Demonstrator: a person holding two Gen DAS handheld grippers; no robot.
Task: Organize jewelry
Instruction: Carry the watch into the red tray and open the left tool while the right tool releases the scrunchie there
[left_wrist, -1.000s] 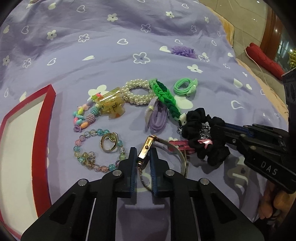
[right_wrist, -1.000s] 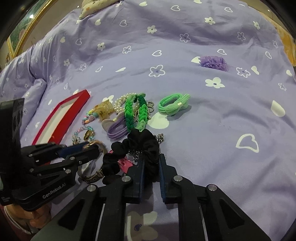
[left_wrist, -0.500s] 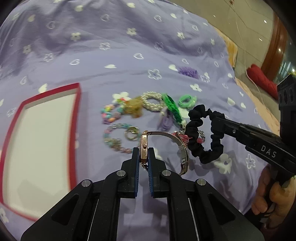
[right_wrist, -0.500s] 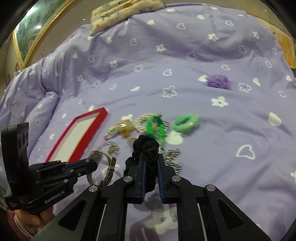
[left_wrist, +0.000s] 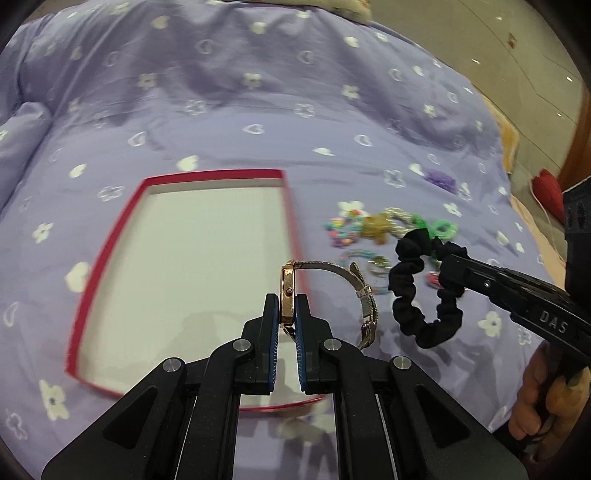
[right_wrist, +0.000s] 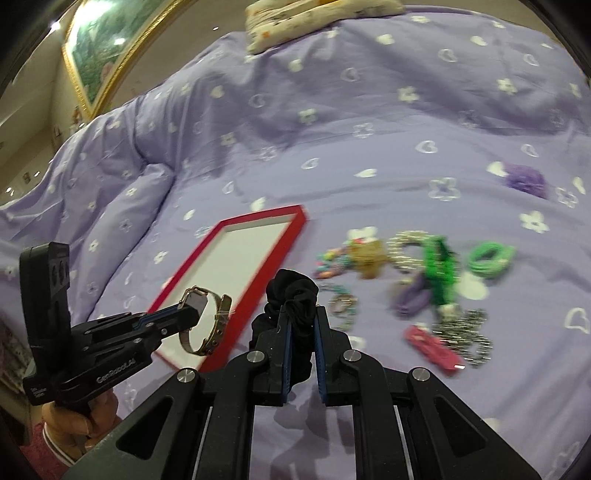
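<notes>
Your left gripper (left_wrist: 287, 308) is clamped on the gold watch (left_wrist: 325, 295) by its case edge, low centre of frame, hanging over the right rim of the red tray (left_wrist: 291, 221). That thin pinch could let it swivel or slip short of the tray. Your right gripper (right_wrist: 301, 325) squeezes the black scrunchie (right_wrist: 295, 295), whose loose loop dangles and could snag. Readable: "DAS" on the right gripper, "GenRobot.AI" on the left.

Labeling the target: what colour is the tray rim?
Red rim around a white inside, clearest in the left wrist view.
</notes>
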